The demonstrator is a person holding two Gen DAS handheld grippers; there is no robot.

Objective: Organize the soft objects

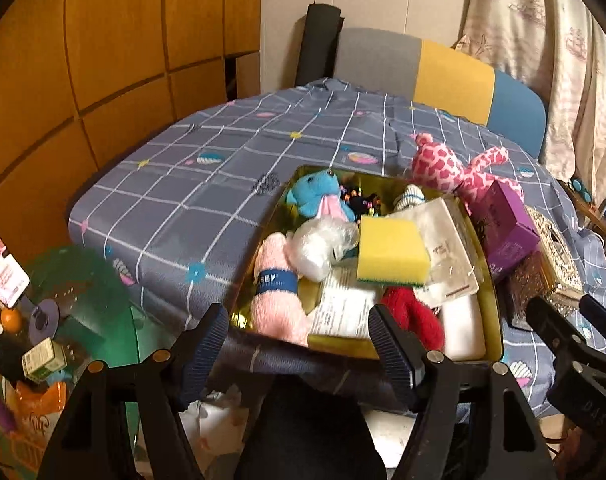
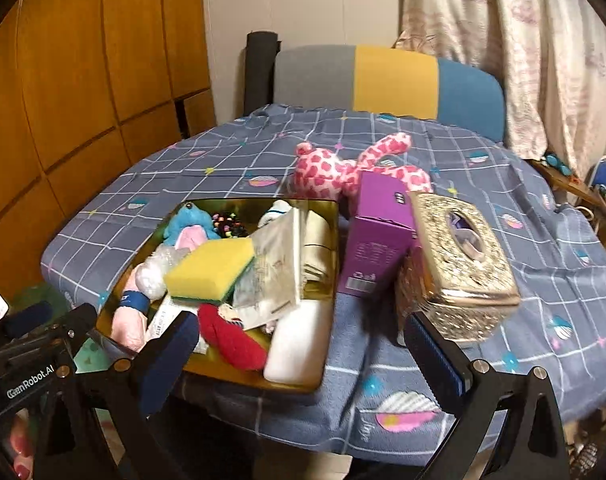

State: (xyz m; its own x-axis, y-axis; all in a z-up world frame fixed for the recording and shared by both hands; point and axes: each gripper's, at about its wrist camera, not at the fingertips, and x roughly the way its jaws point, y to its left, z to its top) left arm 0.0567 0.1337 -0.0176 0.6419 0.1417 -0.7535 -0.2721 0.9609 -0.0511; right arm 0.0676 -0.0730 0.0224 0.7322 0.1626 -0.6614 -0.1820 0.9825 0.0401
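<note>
A table covered with a blue-grey checked cloth carries a gold metal tray near its front edge. The tray is heaped with soft things: a yellow sponge on top, a blue plush toy at its far corner, a rolled pink towel with a blue band at its near left, a red fuzzy item at its near edge, plus crumpled plastic and paper packets. One soft thing is left outside: a pink spotted plush lying on the cloth just beyond the tray's far right corner, behind a purple box and a gold tissue box. By the look of it, sorting is mostly done.

The left gripper and right gripper both hover at the table's front edge, jaws spread wide, holding nothing.
</note>
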